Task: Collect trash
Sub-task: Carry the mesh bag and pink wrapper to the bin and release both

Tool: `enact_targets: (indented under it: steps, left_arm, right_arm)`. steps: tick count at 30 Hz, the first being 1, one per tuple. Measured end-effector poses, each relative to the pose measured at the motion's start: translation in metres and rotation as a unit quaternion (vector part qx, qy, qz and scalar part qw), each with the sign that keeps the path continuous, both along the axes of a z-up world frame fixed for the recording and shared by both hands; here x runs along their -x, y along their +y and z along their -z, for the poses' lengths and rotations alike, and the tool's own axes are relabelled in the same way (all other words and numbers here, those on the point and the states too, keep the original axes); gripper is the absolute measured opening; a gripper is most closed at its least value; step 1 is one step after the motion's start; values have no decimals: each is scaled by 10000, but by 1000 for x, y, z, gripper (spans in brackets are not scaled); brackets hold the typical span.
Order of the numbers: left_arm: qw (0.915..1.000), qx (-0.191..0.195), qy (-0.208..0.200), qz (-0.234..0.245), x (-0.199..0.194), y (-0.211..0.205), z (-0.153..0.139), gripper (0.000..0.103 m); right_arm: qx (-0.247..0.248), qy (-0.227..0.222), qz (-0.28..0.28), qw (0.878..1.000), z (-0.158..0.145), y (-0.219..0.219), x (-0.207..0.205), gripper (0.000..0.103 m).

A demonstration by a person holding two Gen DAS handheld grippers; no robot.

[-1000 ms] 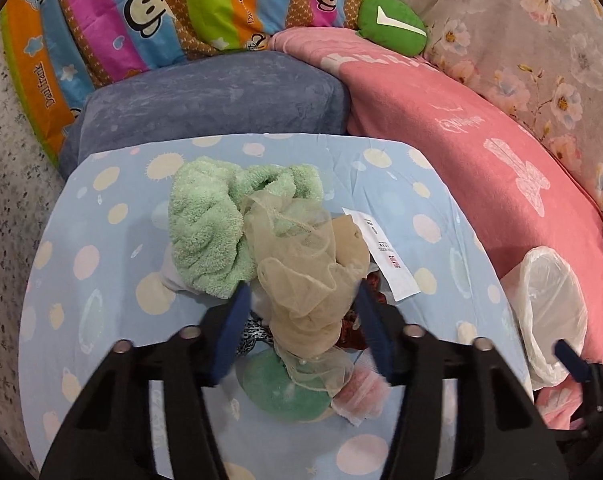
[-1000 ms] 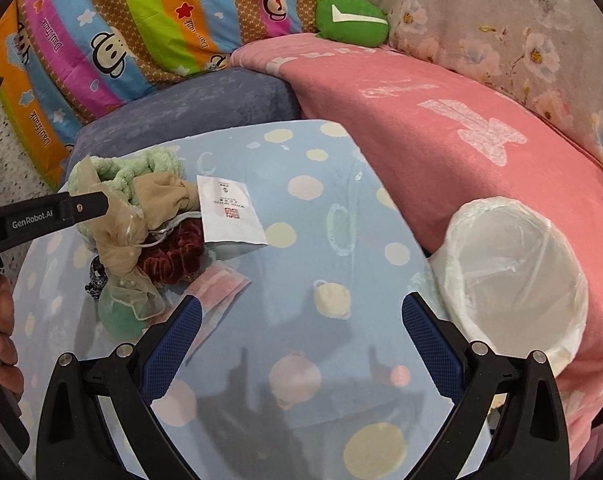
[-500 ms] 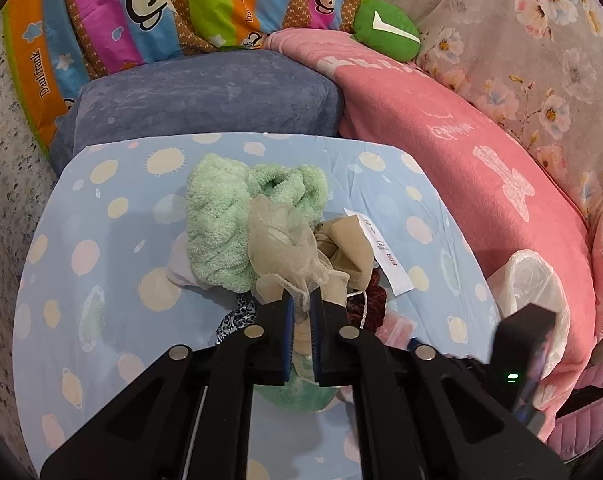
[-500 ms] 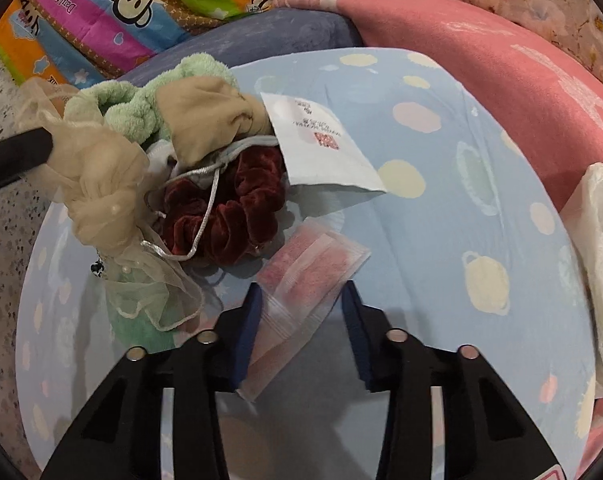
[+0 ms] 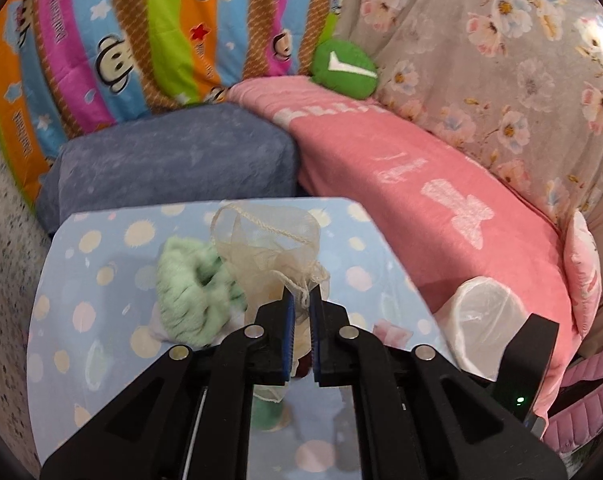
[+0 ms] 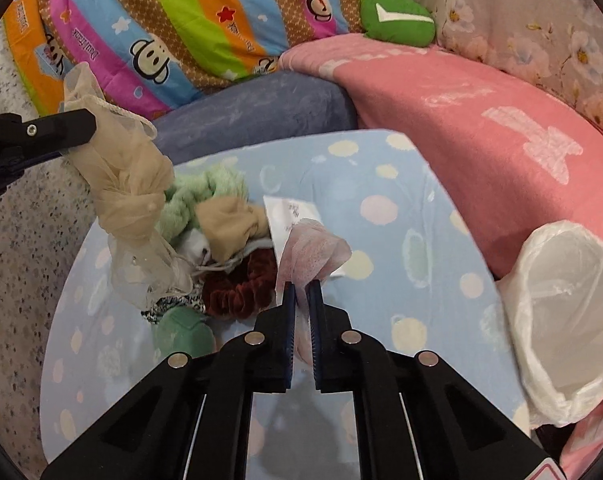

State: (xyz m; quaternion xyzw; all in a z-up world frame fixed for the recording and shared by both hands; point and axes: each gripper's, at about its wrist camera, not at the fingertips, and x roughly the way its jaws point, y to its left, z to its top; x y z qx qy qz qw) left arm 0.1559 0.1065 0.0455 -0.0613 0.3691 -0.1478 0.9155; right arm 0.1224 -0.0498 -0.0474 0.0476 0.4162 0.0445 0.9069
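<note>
My left gripper (image 5: pixel 300 300) is shut on a beige mesh drawstring pouch (image 5: pixel 269 248) and holds it lifted above the table; the pouch also shows in the right wrist view (image 6: pixel 129 196), hanging from the left gripper's fingers (image 6: pixel 61 130). My right gripper (image 6: pixel 301 292) is shut on a pink plastic wrapper (image 6: pixel 313 254), raised off the table. A pile stays on the blue dotted table (image 6: pixel 401 264): green towel (image 6: pixel 205 192), tan cloth (image 6: pixel 229 228), dark red scrunchie (image 6: pixel 241 284), white paper slip (image 6: pixel 285 212). A white-lined trash bin (image 6: pixel 569 320) stands at the right.
A grey-blue cushion (image 5: pixel 173 164) lies behind the table, a pink blanket (image 5: pixel 421 184) to the right with a green pillow (image 5: pixel 345 68). A striped cartoon quilt (image 5: pixel 141 40) hangs at the back. A green round object (image 6: pixel 183 330) lies near the pile. Speckled floor (image 6: pixel 21 260) is at the left.
My left gripper shut on the mesh pouch and lifted it up off the pile. My right gripper moved to the pink wrapper, shut on it and raised it.
</note>
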Motion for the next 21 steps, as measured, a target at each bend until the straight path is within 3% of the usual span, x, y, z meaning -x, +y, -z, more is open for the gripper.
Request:
enact_targets:
  steps: [5,11,16,21]
  left_arm:
    - [9982,129,-368,462,2,-44,-47,6]
    - [9907,338,-707,1112,10,-109,-91,6]
    - [9796,416,-845,1774,23,-174,-109,6]
    - [9693,504,-743,2291,32,-232,-106,6]
  right_arm:
    - [111,-512,427,9977,-55,-45,9,7]
    - [226,-932,1020,9901,-98,-110,27,7]
    - [318,-1066,1515,9822,-113,-166,47,7]
    - [289,-936,1895,9770,-106,-216,59,7]
